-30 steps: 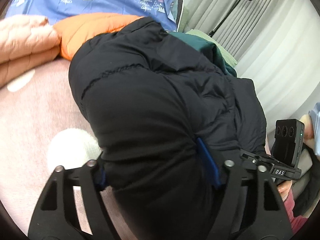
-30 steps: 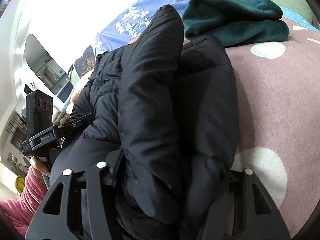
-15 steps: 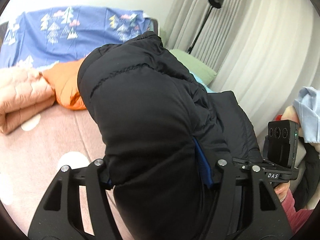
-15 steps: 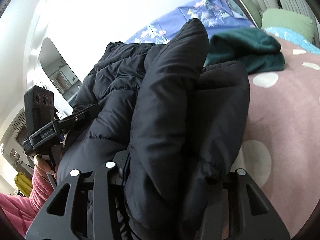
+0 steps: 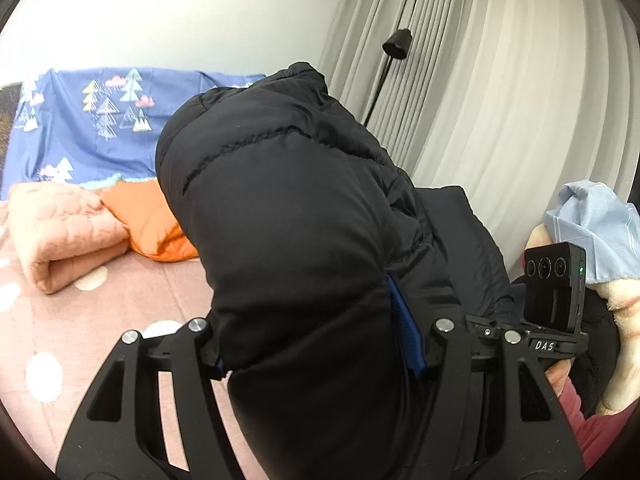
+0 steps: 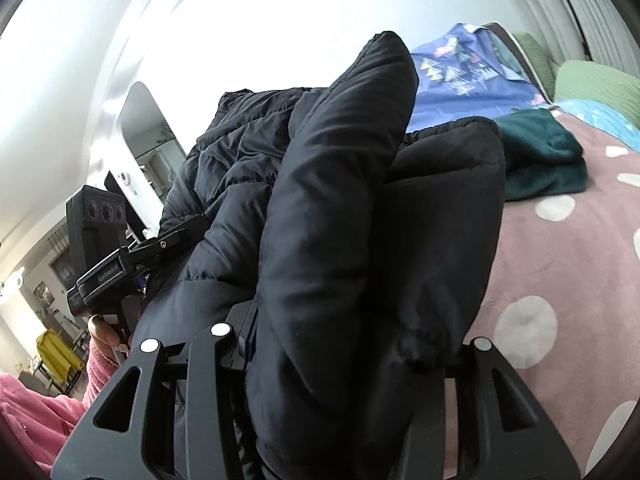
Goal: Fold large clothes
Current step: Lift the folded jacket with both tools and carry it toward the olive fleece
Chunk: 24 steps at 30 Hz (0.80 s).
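Left claw (image 5: pixel 316 344) and right claw (image 6: pixel 344 344) each clamped on black puffer jacket (image 5: pixel 288 216), raised above bed (image 5: pixel 120 304); best lowered level toward 12 o'clock, edges aligned.

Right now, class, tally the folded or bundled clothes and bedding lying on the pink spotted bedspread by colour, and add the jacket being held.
Black: 1, the puffer jacket
Peach: 1, the quilted bundle
Orange: 1, the padded piece
Dark green: 1, the fleece bundle
Total: 4
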{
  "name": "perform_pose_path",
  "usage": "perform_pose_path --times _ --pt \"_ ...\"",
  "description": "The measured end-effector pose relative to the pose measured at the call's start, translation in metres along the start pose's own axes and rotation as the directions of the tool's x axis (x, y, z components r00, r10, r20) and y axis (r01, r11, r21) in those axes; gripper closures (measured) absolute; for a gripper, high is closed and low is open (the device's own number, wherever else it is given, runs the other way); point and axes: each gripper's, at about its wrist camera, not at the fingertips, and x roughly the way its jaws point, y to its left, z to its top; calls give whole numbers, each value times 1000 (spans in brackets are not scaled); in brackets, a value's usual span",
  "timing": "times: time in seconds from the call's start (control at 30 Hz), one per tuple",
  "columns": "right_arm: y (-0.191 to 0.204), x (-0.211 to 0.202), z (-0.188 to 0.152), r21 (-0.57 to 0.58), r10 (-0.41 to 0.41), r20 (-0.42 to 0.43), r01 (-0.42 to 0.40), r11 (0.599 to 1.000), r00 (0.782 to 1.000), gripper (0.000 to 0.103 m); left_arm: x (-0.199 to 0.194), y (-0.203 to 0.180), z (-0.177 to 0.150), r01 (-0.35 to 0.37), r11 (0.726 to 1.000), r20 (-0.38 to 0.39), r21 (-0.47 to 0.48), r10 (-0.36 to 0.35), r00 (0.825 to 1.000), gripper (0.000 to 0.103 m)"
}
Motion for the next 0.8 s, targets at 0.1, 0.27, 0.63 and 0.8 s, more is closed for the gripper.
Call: perform_pose_path --times 0.1,0.27,0.63,0.8 --pt "14 13 9 -36 27 -17 -27 999 999 60 -23 7 -3 -22 1000 28 -22 23 999 39" --pt "37 40 23 -85 85 -41 -88 993 996 60 -68 24 -10 -79 996 89 -43 83 993 39" --pt "81 135 33 -131 197 -191 -224 966 962 60 -147 82 -48 -201 966 146 -166 225 963 38" --pt "94 189 17 -112 214 -309 -259 959 927 60 -168 125 -88 -243 929 113 -280 283 952 38"
